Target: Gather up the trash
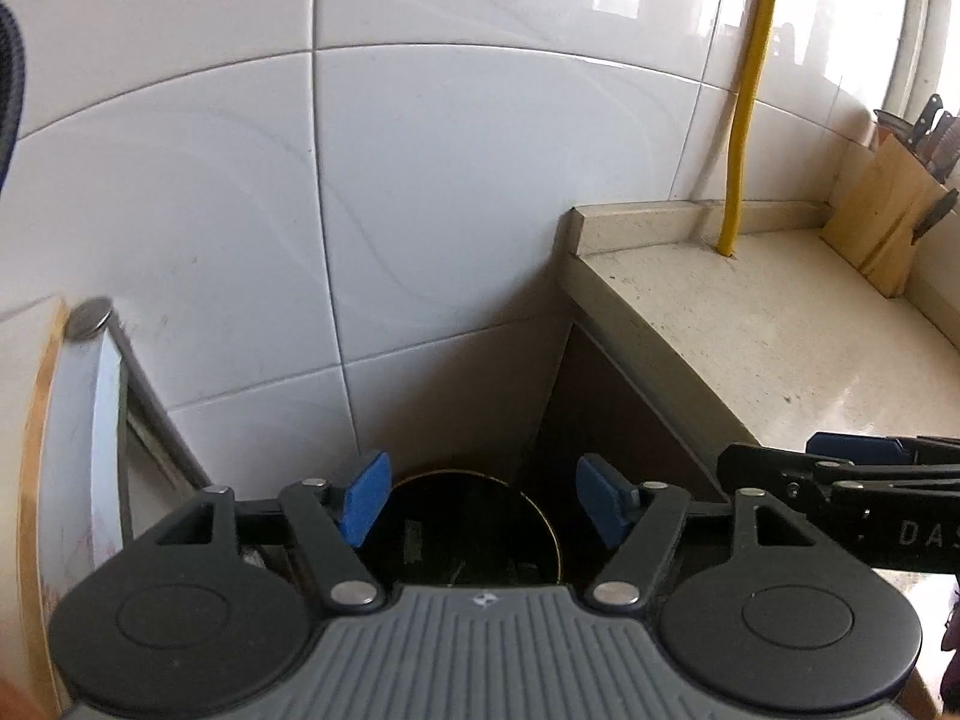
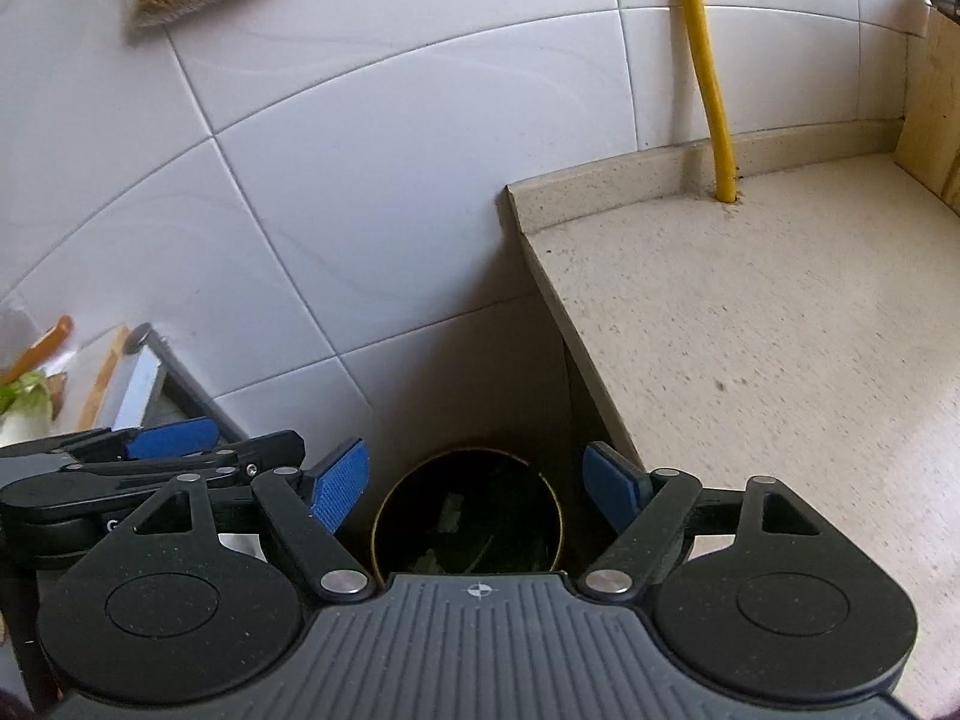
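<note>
Two empty, spread claws (image 1: 480, 501) (image 2: 480, 495) hang over a round dark bin (image 2: 468, 516).

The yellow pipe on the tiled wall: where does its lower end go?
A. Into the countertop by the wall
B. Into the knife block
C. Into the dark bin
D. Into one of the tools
A: the yellow pipe runs down the tiles and enters the countertop beside the wall.

The left gripper (image 1: 483, 501) points forward and down, its two blue pads (image 1: 363, 498) wide apart with nothing between them; the right gripper (image 2: 480, 489) sits just beside it, on its right, pads spread wide too, holding nothing.
</note>
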Demonstrator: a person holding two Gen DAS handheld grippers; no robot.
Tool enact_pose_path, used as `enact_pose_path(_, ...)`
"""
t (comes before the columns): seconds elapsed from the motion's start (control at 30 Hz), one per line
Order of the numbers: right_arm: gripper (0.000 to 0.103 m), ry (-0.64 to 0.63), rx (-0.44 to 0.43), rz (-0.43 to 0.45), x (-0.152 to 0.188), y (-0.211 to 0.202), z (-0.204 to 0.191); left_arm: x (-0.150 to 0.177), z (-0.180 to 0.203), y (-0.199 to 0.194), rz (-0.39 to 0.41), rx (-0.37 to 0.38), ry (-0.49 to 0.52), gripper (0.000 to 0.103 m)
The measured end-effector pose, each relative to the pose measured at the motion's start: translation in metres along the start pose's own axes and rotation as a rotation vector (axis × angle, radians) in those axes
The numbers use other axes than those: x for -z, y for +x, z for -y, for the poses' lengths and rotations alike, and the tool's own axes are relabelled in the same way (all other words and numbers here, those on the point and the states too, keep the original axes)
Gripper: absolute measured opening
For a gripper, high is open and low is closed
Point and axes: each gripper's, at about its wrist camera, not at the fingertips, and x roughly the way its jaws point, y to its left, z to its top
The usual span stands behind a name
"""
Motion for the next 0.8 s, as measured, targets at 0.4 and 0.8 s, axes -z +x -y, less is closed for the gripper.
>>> enact_pose_path(0.4,0.085,-0.028,-0.049,0.027,0.034,-0.034,0.016,0.024,0.024,-0.038,0.016,-0.042,-0.052,0.087)
enact_pose_path(0.8,0.086,-0.037,-0.065,0.031,0.051,-0.054,0.020,0.043,0.032,-0.059,0.023,-0.078,-0.079,0.096)
